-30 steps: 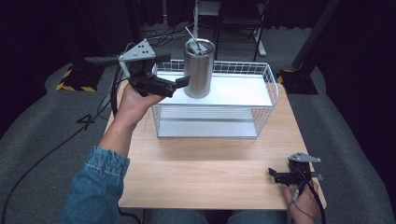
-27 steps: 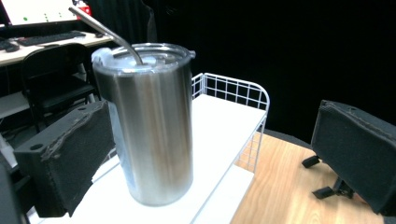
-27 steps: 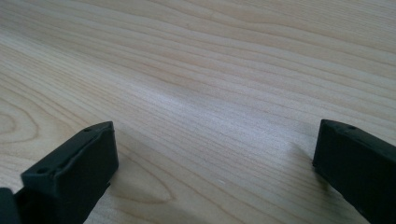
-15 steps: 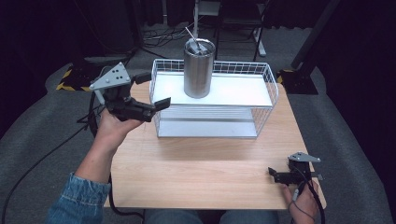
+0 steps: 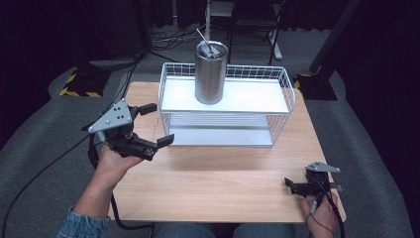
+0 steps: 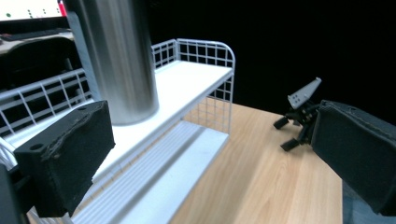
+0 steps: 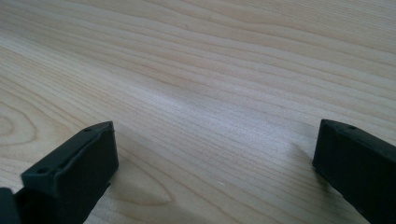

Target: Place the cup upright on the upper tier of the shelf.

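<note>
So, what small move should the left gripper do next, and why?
Probably lower the left gripper to rest on the table. Its jaws are open and empty, the steel tumbler stands upright on the wire rack's top shelf, and the right gripper lies low at the table's near edge.

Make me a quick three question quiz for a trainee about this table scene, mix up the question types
1. True or false: the steel tumbler stands on the top shelf of the white wire rack.
2. Multiple choice: the left tongs are A) shut on the tumbler, B) open and empty beside the rack, C) lying inside the rack.
3. Fill in: the right tongs sit open, low over the bare wooden ____.

Key: 1 true; 2 B; 3 table.
</note>
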Demonstrator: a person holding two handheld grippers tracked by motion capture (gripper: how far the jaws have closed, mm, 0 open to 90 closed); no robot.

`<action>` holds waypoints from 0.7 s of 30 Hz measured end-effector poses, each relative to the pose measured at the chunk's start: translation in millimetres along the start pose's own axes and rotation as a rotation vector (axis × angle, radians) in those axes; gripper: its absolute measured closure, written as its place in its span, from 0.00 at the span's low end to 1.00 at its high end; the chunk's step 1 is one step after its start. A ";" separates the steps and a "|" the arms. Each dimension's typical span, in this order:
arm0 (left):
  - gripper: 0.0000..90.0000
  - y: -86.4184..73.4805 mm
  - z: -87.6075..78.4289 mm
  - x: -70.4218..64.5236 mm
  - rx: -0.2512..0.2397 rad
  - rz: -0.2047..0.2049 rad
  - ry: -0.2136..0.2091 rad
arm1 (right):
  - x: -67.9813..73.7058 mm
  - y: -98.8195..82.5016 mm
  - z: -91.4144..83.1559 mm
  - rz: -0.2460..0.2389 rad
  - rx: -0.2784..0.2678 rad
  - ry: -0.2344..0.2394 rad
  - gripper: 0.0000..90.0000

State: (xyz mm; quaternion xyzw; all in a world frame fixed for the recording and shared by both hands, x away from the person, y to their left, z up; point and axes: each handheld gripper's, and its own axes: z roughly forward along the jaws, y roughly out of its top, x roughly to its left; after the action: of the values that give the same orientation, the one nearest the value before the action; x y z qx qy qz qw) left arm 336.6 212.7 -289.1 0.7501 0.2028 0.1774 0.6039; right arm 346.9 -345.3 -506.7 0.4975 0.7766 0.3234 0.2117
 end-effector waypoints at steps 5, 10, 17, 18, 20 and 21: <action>0.00 -28.0 0.3 -5.9 0.008 -0.013 -0.014 | 0.0 0.0 0.0 0.000 0.000 0.000 0.00; 0.00 -52.1 0.5 -13.5 0.020 -0.005 -0.036 | 0.0 0.0 0.0 0.000 0.000 0.000 0.00; 0.00 -89.5 3.5 -22.3 0.048 -0.020 -0.031 | 0.0 0.0 0.0 0.000 0.000 0.000 0.00; 0.00 -93.1 4.0 -22.8 0.052 -0.022 -0.030 | 0.0 0.0 0.0 0.000 0.000 0.000 0.00; 0.00 -102.0 6.2 -23.9 0.070 -0.023 -0.032 | 0.0 0.0 0.0 0.000 0.000 0.000 0.00; 0.00 -106.0 7.2 -24.8 0.081 -0.017 -0.027 | 0.0 0.0 0.0 0.000 0.000 0.000 0.00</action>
State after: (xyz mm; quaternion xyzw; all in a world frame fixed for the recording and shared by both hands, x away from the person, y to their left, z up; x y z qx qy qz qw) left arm 309.6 213.7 -394.8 0.7744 0.2081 0.1538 0.5773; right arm 346.9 -345.3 -506.7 0.4973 0.7767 0.3234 0.2118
